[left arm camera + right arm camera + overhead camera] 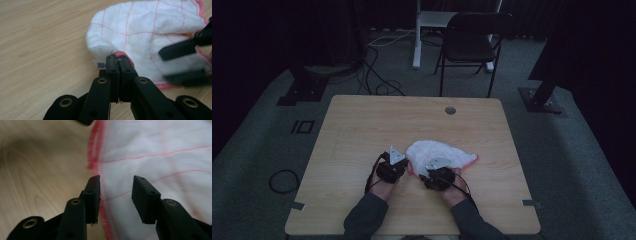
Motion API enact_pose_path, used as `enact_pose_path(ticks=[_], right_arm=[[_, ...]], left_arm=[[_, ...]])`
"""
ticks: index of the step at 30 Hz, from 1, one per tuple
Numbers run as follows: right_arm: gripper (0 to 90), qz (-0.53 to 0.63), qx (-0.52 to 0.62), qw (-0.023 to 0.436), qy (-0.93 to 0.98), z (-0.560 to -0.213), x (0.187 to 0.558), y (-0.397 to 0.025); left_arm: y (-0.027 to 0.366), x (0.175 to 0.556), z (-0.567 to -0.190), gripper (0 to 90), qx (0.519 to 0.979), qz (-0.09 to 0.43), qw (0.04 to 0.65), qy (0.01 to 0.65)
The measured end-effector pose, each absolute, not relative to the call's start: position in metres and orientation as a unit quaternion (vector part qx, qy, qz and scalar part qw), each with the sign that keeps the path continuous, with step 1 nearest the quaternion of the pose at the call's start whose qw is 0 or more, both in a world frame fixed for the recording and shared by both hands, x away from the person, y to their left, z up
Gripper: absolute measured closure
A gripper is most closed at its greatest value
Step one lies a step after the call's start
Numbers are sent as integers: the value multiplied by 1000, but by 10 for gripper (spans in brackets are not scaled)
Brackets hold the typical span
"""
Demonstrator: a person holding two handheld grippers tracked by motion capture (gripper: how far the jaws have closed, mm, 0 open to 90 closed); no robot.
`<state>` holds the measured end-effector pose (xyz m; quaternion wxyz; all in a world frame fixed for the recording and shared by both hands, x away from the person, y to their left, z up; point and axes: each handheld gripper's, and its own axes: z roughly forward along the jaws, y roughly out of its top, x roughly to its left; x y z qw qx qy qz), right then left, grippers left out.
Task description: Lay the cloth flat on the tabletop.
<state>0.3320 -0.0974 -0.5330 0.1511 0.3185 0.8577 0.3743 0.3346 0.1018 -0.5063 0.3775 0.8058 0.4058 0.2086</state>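
A white cloth (440, 154) with thin red grid lines and a pink-red hem lies crumpled on the near half of a light wooden bench (362, 130), slightly right of centre, as a person works it with two tools. From the high view, both forearms in dark sleeves enter at the near edge, the hands set close together and angled toward the cloth's near edge; beyond the far side of the bench stand a black folding chair (472, 40) and loose cables on grey carpet. The left gripper view adds what that view cannot resolve: the left hand-held gripper (117, 60) has its jaws pressed together on the pink hem at the cloth's near left corner, beside a small white label with blue print (100, 65), and the cloth bulges up just beyond the pinch. The same view catches the right hand-held gripper (185, 60) farther right, blurred, over the cloth. The right gripper view shows its jaws standing apart with a moderate gap, poised at the hem: one jaw sits over the red edge where cloth meets bare wood, the other over the white fabric, nothing clamped between them. In the high view the left hand-held gripper (399, 164) touches the cloth's left edge and the right hand-held gripper (438, 167) its near edge.
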Motion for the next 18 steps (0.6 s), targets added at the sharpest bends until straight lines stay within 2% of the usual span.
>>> enact_pose_path(ticks=[3, 6, 7, 18], right_arm=[[618, 353, 311, 147, 870, -539, 333, -91], [817, 348, 317, 149, 870, -538, 337, -94], [851, 345, 321, 150, 869, -537, 339, -95], [875, 369, 372, 159, 837, -527, 352, -114]], left_arm=[[102, 335, -510, 886, 806, 209, 374, 408], [103, 335, -511, 880, 808, 208, 370, 408], [102, 335, -512, 875, 808, 208, 370, 408], [103, 327, -520, 714, 812, 210, 361, 407]])
